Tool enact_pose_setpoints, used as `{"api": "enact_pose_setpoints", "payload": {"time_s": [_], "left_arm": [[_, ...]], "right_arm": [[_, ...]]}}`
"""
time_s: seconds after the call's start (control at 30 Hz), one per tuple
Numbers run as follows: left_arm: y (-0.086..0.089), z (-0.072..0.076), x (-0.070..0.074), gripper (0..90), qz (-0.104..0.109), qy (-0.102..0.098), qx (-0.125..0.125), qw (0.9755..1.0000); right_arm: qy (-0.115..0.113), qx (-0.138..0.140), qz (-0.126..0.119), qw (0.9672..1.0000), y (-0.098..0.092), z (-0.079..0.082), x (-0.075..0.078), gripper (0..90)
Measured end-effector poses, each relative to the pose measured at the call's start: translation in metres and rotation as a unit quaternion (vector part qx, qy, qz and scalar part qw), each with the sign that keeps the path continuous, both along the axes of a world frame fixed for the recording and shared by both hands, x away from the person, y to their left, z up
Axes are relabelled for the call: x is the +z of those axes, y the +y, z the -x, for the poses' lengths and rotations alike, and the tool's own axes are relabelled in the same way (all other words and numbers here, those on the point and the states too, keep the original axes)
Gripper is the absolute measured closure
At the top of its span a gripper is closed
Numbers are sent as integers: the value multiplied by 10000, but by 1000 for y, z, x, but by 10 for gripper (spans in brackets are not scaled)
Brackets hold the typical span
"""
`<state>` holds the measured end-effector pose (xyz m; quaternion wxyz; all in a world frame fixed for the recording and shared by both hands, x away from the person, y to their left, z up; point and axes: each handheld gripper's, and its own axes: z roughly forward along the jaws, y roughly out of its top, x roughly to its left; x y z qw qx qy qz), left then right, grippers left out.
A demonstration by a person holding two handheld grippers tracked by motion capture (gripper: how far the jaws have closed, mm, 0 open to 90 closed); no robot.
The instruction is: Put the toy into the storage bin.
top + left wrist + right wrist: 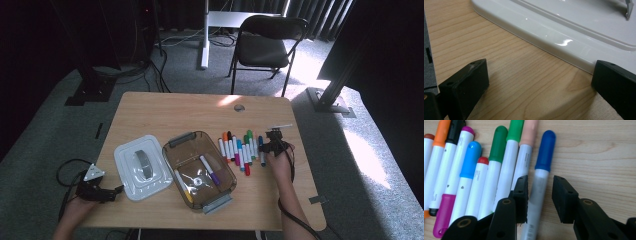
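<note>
A dim room with grey carpet and a black folding chair (265,42) lies beyond my wooden desk (165,107). On the desk a clear brown bin (198,169) sits open with a purple-capped marker (210,170) and a yellow-capped one (183,186) already inside; its white lid (141,166) lies just to its left.

To the right of the bin is a row of markers (240,147). My right tongs (540,197) are down over the outermost one, the dark blue-capped marker (543,162), which lies on the desk at the right edge of the row, just beside a peach-capped one (528,143). Its white barrel runs between the jaws; one jaw sits in the gap beside its neighbour, the other on bare wood. The jaws have a small gap on either side, so I judge them not yet clamped. My left tongs (540,85) rest wide apart and empty, low over the desk by the lid's edge.

The step in hand is picking up this blue marker. Next I need to pinch the barrel squarely without nudging its neighbour, lift it clear, and carry it leftward over to the bin.
</note>
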<state>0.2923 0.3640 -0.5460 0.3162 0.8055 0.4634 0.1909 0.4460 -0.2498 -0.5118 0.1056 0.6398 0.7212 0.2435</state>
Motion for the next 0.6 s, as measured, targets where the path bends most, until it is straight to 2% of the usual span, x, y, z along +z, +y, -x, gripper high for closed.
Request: {"api": "enact_pose_setpoints", "payload": {"time_s": [0.17, 0.27, 0.4, 0.6], "left_arm": [[0, 0, 0, 17, 0, 1, 0, 10000], [0, 0, 0, 17, 1, 0, 1, 10000], [0, 0, 0, 17, 0, 0, 1, 10000], [0, 0, 0, 17, 0, 0, 0, 10000]], "right_arm": [[123, -16, 154, 9998, 1, -3, -3, 707], [127, -42, 187, 9997, 0, -3, -4, 753], [118, -69, 313, 9994, 1, -3, -4, 758], [184, -284, 189, 9992, -2, -2, -4, 766]]}}
